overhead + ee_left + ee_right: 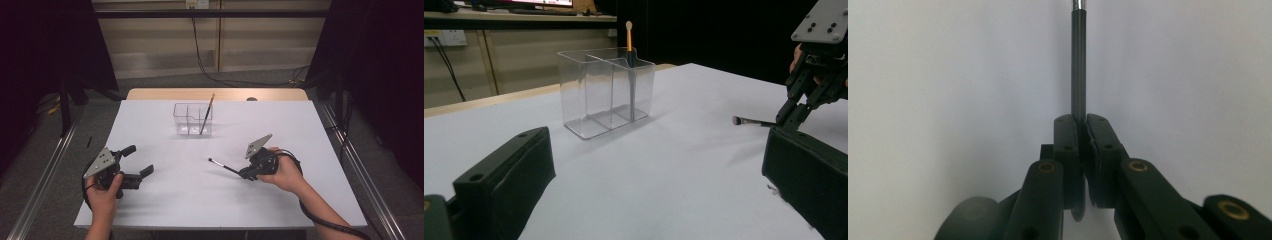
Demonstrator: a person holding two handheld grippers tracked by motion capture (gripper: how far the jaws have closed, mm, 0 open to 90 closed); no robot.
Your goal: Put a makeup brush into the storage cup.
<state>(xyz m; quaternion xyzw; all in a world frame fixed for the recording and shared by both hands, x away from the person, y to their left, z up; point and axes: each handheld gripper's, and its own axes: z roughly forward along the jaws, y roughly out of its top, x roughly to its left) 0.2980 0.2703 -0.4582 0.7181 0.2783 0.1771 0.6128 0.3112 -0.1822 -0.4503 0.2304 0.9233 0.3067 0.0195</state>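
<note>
A clear plastic organizer with compartments stands at the back middle of the white table. An orange-handled brush leans upright in its right compartment. My right gripper is shut on the handle of a thin black brush, held low over the table with its head pointing left. The left gripper view shows that brush and the right gripper off to the right. My left gripper rests open at the front left, with nothing between its jaws.
The white table top has a wooden strip along its far edge, with a small dark spot on it. Metal rails run along both sides on the floor. Cables trail behind the table.
</note>
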